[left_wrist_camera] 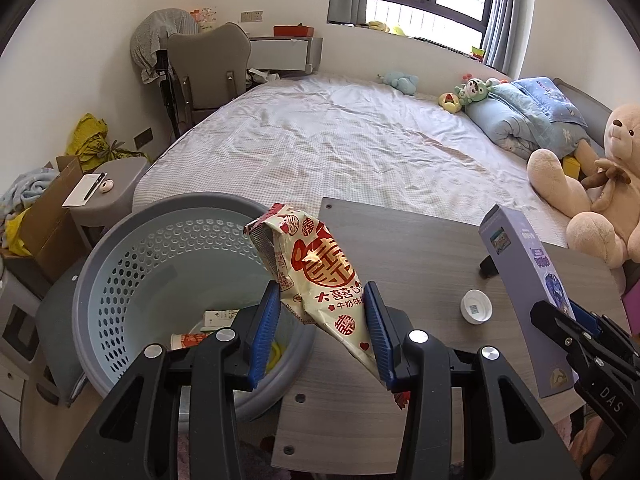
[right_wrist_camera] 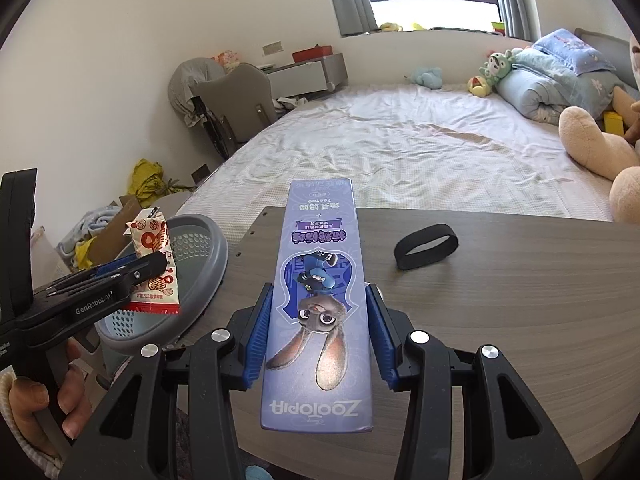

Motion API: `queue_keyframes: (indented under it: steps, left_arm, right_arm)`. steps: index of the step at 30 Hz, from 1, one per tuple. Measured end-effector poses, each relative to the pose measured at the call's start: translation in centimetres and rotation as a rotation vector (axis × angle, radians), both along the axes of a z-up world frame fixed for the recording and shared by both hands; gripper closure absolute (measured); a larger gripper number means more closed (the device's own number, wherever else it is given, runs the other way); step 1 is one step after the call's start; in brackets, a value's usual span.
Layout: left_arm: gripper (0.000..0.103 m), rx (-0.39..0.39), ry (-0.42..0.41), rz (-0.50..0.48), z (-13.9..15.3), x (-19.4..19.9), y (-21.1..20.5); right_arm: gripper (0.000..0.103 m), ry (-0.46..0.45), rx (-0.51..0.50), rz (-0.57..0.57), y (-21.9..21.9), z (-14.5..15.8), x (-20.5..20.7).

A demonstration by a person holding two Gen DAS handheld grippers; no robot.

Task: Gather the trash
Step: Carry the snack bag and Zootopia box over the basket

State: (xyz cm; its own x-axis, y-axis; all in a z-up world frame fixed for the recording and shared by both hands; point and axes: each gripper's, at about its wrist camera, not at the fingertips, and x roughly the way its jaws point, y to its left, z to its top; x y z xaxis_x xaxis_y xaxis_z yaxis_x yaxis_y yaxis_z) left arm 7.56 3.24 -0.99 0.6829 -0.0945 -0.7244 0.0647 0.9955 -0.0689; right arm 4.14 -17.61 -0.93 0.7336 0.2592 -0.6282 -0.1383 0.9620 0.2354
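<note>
The left gripper (left_wrist_camera: pixel 320 320) has its ribbed blue pads (left_wrist_camera: pixel 264 320) part closed on a crinkled cream snack wrapper (left_wrist_camera: pixel 320 276) printed with red characters; the glossy foil pouch stands tilted between the jaws, its torn sawtooth end uppermost, held up at the near rim of the basket (left_wrist_camera: pixel 120 240). That basket, the landmark here, is a round plastic tub with a smooth grey rim and a pale blue wall pierced by rows of small holes; in its bottom lie a white carton, a red and white cup and something yellow. The right gripper (right_wrist_camera: pixel 318 332), to the right of the basket, has its own blue pads pressed against the two long edges of a slim purple cardboard box (right_wrist_camera: pixel 320 300), a flat rectangular carton with a cartoon rabbit on its face, held above the table (right_wrist_camera: pixel 500 320). The table, a wood-grain grey laminate board, butts against the basket's right side. On it, well to the right of the basket, rest a small round white cap (left_wrist_camera: pixel 476 306) and a black elastic band (right_wrist_camera: pixel 426 246) lying as an oval loop. Beyond the basket stretches a bed (left_wrist_camera: pixel 340 140) with a wrinkled pale checked sheet.
</note>
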Motion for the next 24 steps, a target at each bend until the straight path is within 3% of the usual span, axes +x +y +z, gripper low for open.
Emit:
queue_keyframes:
  steps: [14, 24]
  left_arm:
    - [0.062, 0.0, 0.03, 0.123, -1.6, 1.3, 9.4]
    - [0.062, -0.007, 0.06, 0.153, -3.3, 2.4, 13.3]
  right_arm:
    - [0.059, 0.054, 0.01, 0.193, 10.0, -0.4, 4.7]
    - [0.059, 0.088, -0.019, 0.297, 16.2, -1.2, 7.1]
